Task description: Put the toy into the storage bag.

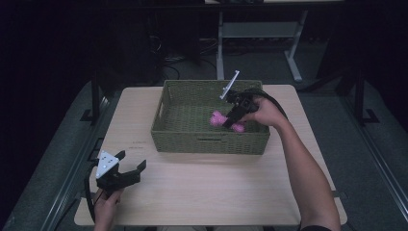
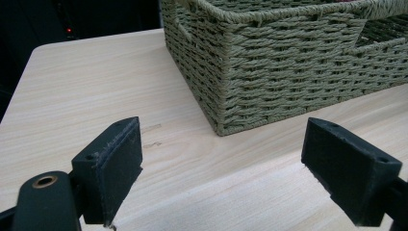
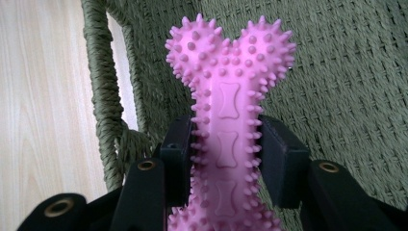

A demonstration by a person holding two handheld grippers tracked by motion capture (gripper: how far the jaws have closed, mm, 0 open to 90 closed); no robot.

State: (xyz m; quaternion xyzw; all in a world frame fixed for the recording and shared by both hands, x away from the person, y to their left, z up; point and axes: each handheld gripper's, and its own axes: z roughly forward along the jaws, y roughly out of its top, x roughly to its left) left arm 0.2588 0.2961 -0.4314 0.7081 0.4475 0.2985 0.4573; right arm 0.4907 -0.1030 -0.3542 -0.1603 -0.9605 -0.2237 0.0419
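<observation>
table (image 1: 207, 187): pale wood, dark room | basket (image 1: 208, 144): on table | right gripper (image 3: 226, 159): pinching pink toy (image 3: 228, 96) | left gripper (image 2: 223, 173): spread

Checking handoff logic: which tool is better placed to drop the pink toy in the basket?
Right. The right tool is already shut on the pink toy, held inside the basket. The left tool sits open with nothing between its jaws on the table, outside the basket's near left corner.
</observation>
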